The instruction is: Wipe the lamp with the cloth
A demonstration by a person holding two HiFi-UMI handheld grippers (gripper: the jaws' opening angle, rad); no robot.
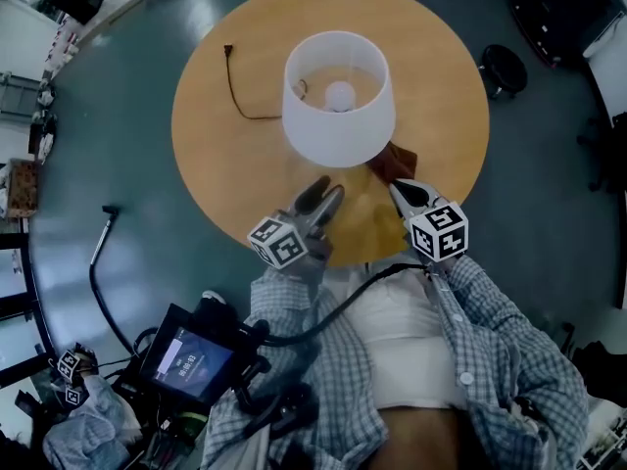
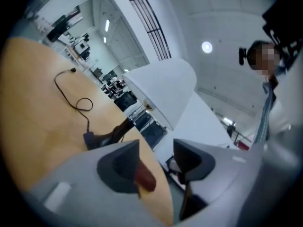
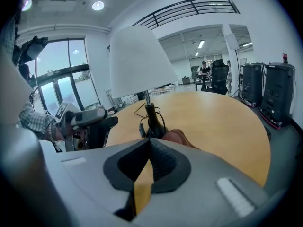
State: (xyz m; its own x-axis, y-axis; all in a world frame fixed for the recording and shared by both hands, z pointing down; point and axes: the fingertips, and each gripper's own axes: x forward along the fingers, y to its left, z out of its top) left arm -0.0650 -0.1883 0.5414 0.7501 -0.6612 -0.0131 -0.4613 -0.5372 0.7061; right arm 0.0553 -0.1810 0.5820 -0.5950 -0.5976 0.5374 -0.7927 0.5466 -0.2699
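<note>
Head view looks steeply down on a round wooden tabletop with the lamp standing near its middle, its white shade open at the top so the bulb shows. The lamp's black cord runs off across the wood on the left of the picture. The brown cloth lies crumpled on the tabletop just beside the lamp's base, partly under the shade's near right edge. The left gripper hangs over the near part of the tabletop, pointing up at the shade, and its fingers stand spread with nothing gripped. In the left gripper view a reddish-brown patch sits low beside one finger; what it is cannot be made out. The right gripper is over the near edge, angled down, with its tips close to the cloth. Its fingers are pressed together with nothing between them. In the right gripper view the cloth lies just past those tips, against the dark lamp base. The person's checked sleeves show below both grippers.
</note>
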